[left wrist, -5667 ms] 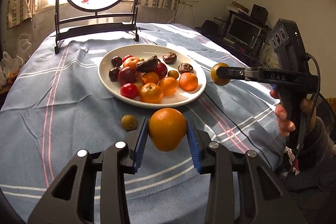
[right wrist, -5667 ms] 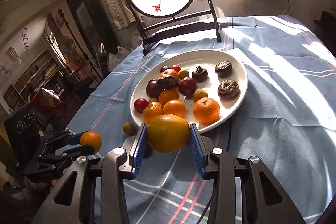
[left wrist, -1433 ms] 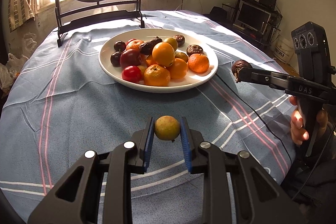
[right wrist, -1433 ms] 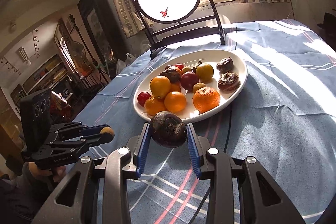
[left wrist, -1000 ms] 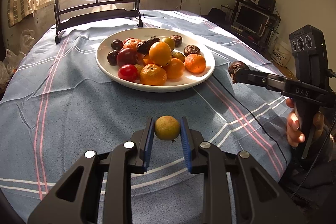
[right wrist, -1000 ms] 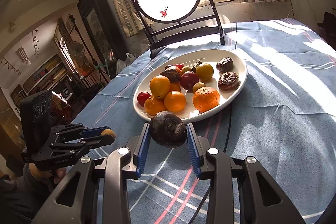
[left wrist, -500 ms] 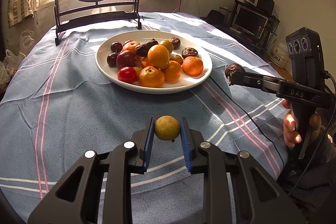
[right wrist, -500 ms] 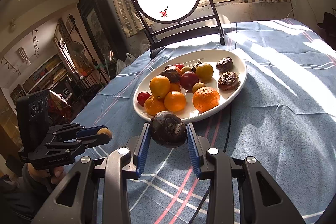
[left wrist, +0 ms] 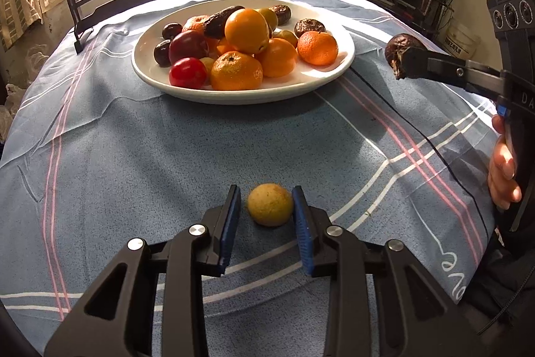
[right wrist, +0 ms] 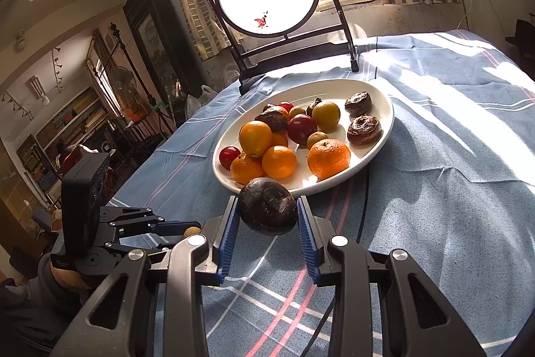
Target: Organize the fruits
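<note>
**Left wrist view.** What's changed: the left tongs (left wrist: 265,190) have let go. Half a sec ago the pads were clamped on the small yellow-green fruit (left wrist: 270,204); now they stand wider, w/ a clear gap on the left side and the right pad at or just off the skin. The fruit looks to be resting on the blue striped cloth of the table (left wrist: 133,173), at 6 o'clock in frame, well apart from the white plate (left wrist: 234,96) at 12. My read: this one is being set out by itself, away from the heap, so the sorting step for it is about done; the left tongs only need to back off w/o nudging it, since it's round and could roll.

At 2 o'clock the right tongs (left wrist: 409,64) are clenched on a dark wrinkled fruit (left wrist: 399,47), held in the air off the plate's right edge.

Plate contents: big orange on top, several mandarins around it, one red round fruit at the near-left, dark plum-like ones at left, an elongated dark piece at the back, two dark wrinkled ones at the far right, a few small yellow-green ones in between.

**Right wrist view.** Same dark fruit (right wrist: 269,209) sits gripped btw. the blue pads, centre frame, just short of the plate's near rim (right wrist: 384,102); no change here vs. a moment ago. Left tongs show low at 8 o'clock w/ the yellow fruit at their tips; can't judge the opening from this side.
</note>
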Available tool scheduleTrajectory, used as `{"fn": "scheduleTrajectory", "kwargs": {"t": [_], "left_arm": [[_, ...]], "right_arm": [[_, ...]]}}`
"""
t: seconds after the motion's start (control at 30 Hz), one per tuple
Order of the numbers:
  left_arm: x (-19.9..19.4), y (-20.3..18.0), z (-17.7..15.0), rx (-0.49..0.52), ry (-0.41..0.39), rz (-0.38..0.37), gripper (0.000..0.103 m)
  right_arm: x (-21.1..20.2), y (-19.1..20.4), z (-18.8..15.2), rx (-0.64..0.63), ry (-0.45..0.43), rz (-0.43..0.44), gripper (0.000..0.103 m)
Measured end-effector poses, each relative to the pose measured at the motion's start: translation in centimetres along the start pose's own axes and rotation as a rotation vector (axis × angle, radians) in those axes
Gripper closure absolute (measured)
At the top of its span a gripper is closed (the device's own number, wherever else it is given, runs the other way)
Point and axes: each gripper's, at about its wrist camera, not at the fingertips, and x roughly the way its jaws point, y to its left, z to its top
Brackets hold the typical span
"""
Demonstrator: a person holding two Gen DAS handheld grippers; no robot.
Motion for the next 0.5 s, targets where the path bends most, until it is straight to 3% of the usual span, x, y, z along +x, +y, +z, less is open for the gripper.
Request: {"fn": "scheduleTrajectory", "kwargs": {"t": [0.13, 0.2, 0.5], "left_arm": [[-0.1, -0.1, -0.1, 0.006, -0.006, -0.001, 0.072], [-0.4, -0.2, -0.4, 0.009, -0.019, -0.004, 0.078], [-4.1, 0.6, 0.7, -0.056, -0.154, -0.050, 0.078]], "right_arm": [[0.0, 0.0, 0.0, -0.001, -0.001, 0.000, 0.068], [0.0, 0.0, 0.0, 0.000, 0.000, 0.000, 0.068], [-0.1, -0.2, 0.9, 0.026, 0.038, 0.012, 0.068]]}}
